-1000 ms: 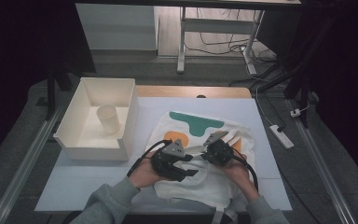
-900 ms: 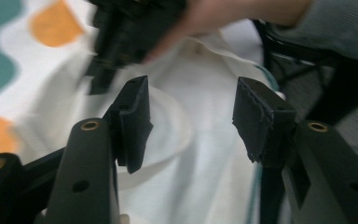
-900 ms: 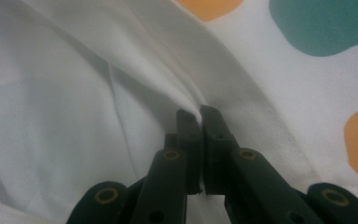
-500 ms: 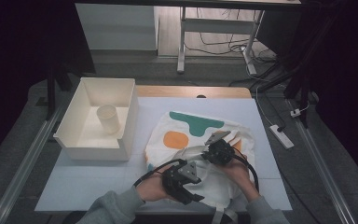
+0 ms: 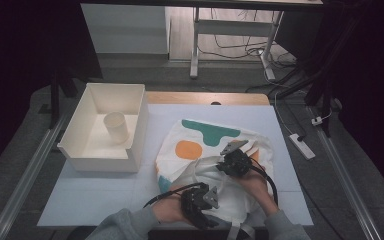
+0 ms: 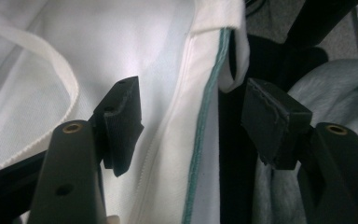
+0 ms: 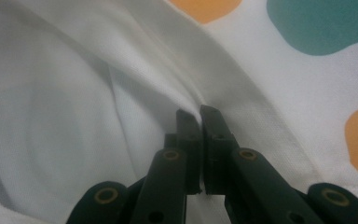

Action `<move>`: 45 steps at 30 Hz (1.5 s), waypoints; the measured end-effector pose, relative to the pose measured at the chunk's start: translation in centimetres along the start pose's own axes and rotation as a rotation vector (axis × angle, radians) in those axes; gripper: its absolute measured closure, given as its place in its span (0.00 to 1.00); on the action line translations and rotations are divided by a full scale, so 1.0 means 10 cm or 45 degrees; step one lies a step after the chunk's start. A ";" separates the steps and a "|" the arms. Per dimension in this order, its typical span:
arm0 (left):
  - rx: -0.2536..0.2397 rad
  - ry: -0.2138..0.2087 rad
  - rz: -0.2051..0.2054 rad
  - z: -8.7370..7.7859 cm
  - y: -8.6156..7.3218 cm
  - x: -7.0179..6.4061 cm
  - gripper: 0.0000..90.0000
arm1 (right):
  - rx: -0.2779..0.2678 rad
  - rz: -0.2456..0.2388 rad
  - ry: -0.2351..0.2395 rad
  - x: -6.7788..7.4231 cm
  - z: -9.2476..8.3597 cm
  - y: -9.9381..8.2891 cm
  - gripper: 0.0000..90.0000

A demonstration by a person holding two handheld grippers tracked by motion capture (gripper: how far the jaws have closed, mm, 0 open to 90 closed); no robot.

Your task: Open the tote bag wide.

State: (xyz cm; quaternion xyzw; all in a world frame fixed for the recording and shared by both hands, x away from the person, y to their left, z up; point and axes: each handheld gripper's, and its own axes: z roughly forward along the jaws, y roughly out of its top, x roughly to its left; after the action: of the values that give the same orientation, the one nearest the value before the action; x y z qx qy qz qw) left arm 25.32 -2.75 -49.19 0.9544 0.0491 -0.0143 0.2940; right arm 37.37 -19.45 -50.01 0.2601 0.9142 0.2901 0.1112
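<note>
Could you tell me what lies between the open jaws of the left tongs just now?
In the left gripper view, the white bag's hem with its green-stitched edge runs between the left tongs, untouched by either pad.

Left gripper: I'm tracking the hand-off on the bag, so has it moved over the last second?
Yes. The left gripper has drawn back from beside the orange patch to the table's near edge, its jaws just opening over the bag's hem.

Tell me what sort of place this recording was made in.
Probably a lab or workshop bench set up for recording, not a home. A white work table with metal side rails, loose cables and a power strip on the floor, and dark surroundings point that way.
</note>
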 end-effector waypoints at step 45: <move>-0.168 0.083 -0.027 -0.61 -0.14 -0.18 0.96 | -0.272 -0.015 -0.155 -0.11 -0.61 0.38 0.98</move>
State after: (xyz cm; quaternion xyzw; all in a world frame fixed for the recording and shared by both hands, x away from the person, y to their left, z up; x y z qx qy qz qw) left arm 23.38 1.66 -44.82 0.9323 0.0697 0.0168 0.3545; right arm 37.68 -20.32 -42.77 0.2586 0.8712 0.3687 0.1953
